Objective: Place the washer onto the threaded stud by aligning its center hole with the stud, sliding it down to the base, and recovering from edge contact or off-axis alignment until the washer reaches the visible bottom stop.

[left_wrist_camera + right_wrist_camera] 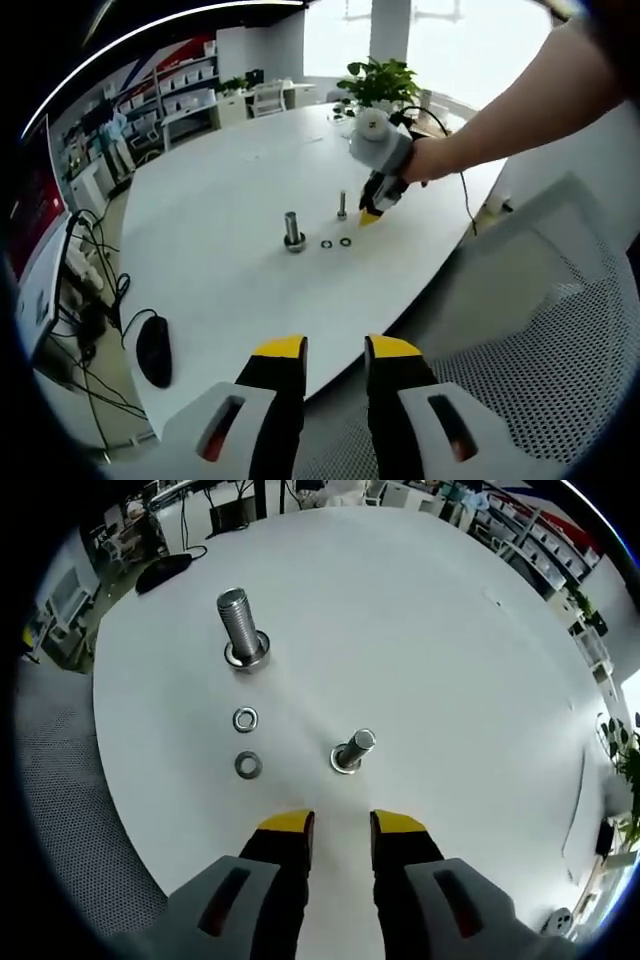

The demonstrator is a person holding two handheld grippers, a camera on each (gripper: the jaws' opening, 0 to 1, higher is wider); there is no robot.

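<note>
Washers (246, 742) lie loose on the table (450, 630) beside two studs (243, 628) – threads clear from the right gripper view. Right gripper (342, 832) and left gripper (334, 350) are both parted, empty – a mouse (154, 349) shows in the left gripper view.

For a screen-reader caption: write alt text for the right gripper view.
The open right gripper hovers over a white table, just short of a small threaded stud. Two loose washers lie to its left, with a larger threaded stud standing beyond them.
</note>
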